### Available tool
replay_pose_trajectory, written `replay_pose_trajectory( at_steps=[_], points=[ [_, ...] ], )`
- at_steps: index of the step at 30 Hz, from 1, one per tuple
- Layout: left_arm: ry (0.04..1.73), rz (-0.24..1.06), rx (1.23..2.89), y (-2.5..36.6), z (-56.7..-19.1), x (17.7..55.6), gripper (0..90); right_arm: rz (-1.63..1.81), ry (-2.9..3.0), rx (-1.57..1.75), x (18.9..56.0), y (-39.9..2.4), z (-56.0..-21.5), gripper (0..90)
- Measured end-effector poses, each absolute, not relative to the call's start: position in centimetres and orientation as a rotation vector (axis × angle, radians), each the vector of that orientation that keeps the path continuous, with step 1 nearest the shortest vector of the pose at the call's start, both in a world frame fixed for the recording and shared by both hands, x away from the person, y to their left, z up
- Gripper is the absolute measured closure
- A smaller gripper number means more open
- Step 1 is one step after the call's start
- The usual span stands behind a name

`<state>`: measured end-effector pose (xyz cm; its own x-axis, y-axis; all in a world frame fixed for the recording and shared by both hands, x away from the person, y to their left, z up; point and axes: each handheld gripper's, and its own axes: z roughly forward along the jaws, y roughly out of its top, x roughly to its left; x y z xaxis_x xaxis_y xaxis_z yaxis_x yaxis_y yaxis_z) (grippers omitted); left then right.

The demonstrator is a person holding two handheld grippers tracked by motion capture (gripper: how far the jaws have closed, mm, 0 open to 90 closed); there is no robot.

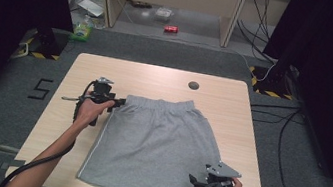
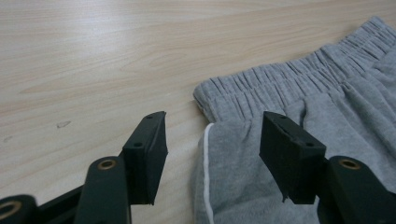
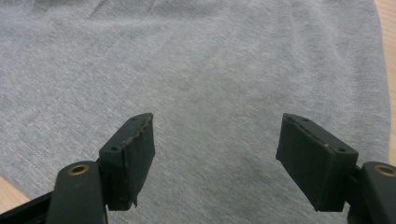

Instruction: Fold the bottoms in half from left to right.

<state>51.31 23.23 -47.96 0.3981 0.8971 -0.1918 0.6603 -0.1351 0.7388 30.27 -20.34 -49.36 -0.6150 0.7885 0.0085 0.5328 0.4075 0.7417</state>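
Across worktop [image 1: 166,81] centre grey shorts [image 1: 154,144] lie flat, unfolded; left hand-held gripper [image 2: 212,140] part-open astride waistband corner, right hand-held gripper [image 3: 215,144] wide, empty over hem; grasp and folding still ahead

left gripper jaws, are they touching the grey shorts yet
Cannot tell. In the left gripper view the left gripper straddles the waistband corner of the grey shorts with open jaws, not pinching; whether the right-hand pad rests on the cloth is unclear.
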Motion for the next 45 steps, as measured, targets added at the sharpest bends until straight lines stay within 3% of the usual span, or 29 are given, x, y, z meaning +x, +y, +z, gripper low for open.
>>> replay_pose_trajectory(
  at_steps=[23, 37, 45],
  points=[
    [1.378, 0.356, 1.961, 20.2, -49.2, 54.8, 58.2, 1.061, 2.346, 1.101, 30.1, -19.0, -49.3, 28.3],
    [1.428, 0.357, 2.003, 19.6, -50.1, 55.8, 58.1, 1.174, 2.374, 0.998, 30.0, -13.7, -48.3, 28.3],
    [1.352, 0.377, 2.1, 19.0, -49.7, 56.0, 68.7, 1.212, 2.426, 0.906, 30.9, -9.1, -47.9, 28.3]
  ],
)
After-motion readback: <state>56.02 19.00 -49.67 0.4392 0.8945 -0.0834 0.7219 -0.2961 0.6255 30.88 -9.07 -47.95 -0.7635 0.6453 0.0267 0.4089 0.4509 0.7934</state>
